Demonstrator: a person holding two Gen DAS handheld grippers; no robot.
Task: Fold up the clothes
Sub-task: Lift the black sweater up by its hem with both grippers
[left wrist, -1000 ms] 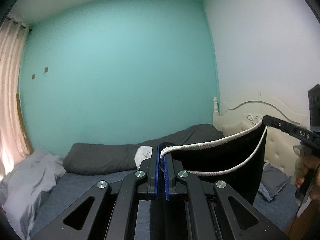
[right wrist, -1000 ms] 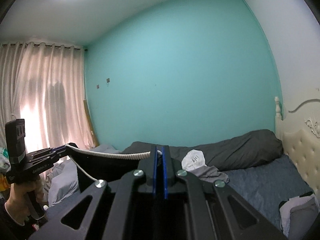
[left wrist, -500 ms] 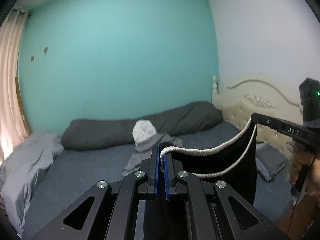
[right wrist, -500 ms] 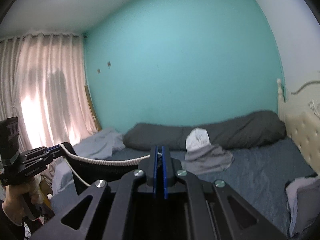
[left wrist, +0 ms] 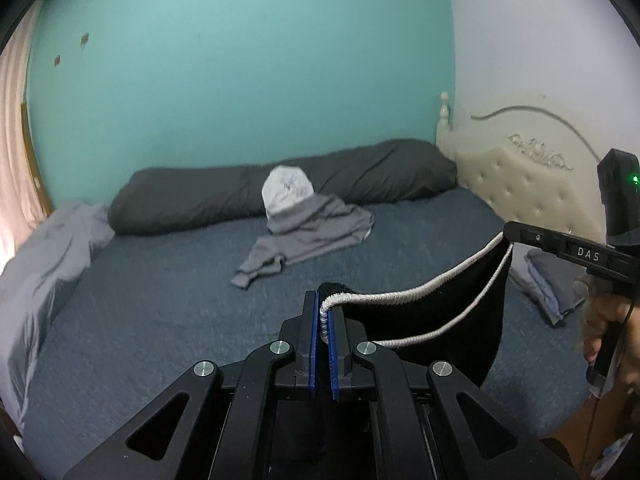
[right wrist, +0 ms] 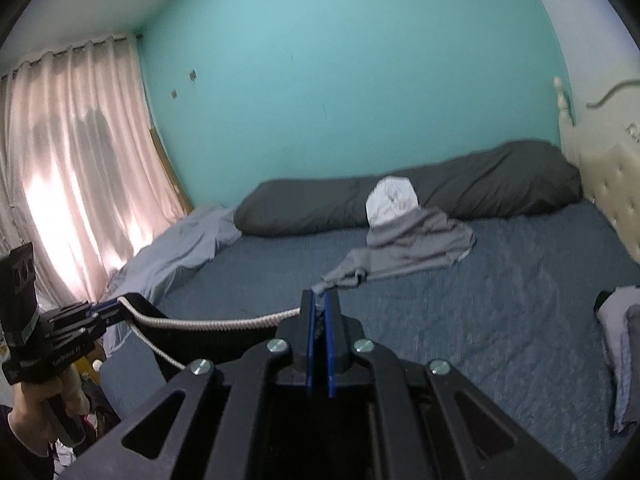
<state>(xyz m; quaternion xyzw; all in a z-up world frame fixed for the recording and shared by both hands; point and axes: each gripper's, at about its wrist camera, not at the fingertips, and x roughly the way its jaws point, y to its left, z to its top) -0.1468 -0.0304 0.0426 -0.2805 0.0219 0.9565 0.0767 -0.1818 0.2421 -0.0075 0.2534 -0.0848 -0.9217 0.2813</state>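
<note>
- Left wrist view: the left gripper (left wrist: 324, 320) is clamped on the white-trimmed edge of a black garment (left wrist: 440, 332). The cloth stretches toward 3 o'clock, where the right gripper (left wrist: 510, 236) pinches its far end, likely to spread it for a fold. It hangs above the blue bed (left wrist: 160, 320).
- Right wrist view: the right gripper (right wrist: 319, 312) is closed on the trim, with the cloth running toward 9 o'clock. A grey hoodie (right wrist: 416, 244) lies at 12 o'clock against a dark bolster (right wrist: 500, 188), with curtains (right wrist: 76, 160) at 10 o'clock.

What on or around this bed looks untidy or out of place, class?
A grey hooded top lies crumpled in a heap mid-bed, its pale hood propped against the dark bolster. A pale sheet is rumpled at the curtain side. The black garment hangs clamped between both grippers, unfolded.
</note>
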